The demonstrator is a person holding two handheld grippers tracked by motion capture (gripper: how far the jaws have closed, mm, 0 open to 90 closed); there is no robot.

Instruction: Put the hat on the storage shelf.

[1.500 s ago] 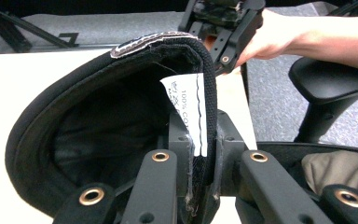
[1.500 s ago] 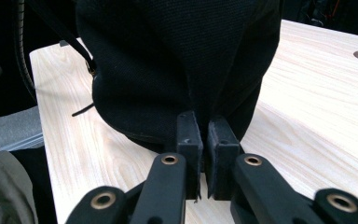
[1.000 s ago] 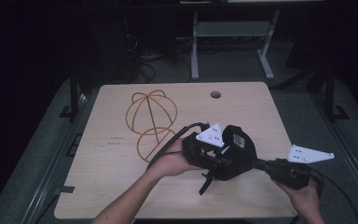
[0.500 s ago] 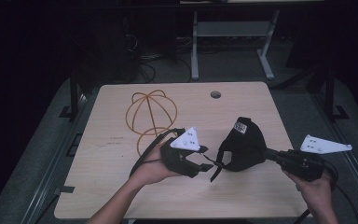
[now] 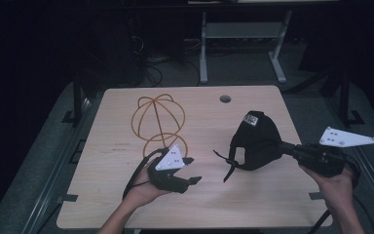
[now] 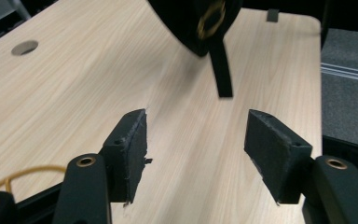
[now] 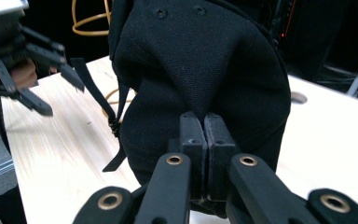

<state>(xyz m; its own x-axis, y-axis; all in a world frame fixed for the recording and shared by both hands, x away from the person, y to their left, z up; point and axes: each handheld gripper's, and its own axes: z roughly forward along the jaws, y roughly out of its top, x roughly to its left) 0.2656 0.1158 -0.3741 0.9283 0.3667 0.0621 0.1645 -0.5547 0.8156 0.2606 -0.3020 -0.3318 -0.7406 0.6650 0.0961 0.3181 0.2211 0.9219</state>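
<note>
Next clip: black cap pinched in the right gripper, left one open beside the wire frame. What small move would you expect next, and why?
Probably the left gripper reaches toward the black cap to take its dangling strap. Its jaws stand open and aimed at the strap, while the right gripper pinches the cap's fabric and holds it up, away from the wire frame.

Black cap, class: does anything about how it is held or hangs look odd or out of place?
The black cap is off the table, pinched by a fold of cloth in the shut right gripper, so it hangs bunched. Its strap dangles loose. The left gripper is open and empty. Nothing looks damaged.
</note>
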